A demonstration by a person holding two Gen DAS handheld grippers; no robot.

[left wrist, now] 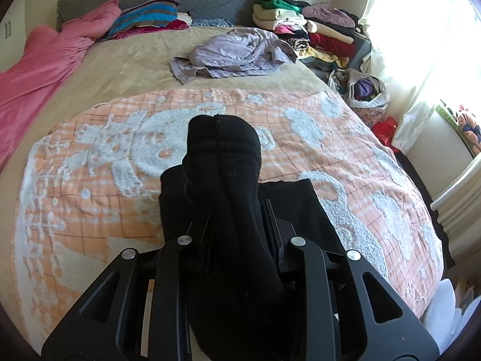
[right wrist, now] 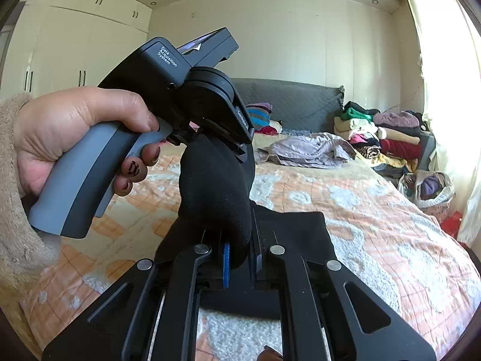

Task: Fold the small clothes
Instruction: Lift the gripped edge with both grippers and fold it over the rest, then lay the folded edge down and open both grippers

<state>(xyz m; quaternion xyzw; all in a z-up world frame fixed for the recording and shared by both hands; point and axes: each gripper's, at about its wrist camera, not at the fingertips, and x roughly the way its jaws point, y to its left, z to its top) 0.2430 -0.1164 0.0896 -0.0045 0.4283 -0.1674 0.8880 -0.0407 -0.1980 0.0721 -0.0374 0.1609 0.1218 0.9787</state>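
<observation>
1. At the left of the right wrist view, the person's hand (right wrist: 81, 138) holds the grey handle of the left gripper (right wrist: 240, 153), which tilts down toward the middle of the scene and is clamped on the upper end of a black sock (right wrist: 213, 192).
2. The sock runs as a short arc from that upper grip down and near to the right gripper (right wrist: 240, 255), whose jaws are closed on its lower end. Its long axis therefore lies between the two grippers, roughly far-and-up to near-and-down, held clear of the orange and white blanket (right wrist: 375, 228) on the bed.
3. Just under and right of the sock lies a second black piece of cloth (right wrist: 297, 225), flat on the blanket; it is probably the sock's pair, though the dark fabric hides any seam.
4. In the left wrist view the sock stands up between the left gripper's closed jaws, toe end far.
5. Both grippers are equally near the sock; the fold likely turns on bringing the two held ends together.
</observation>
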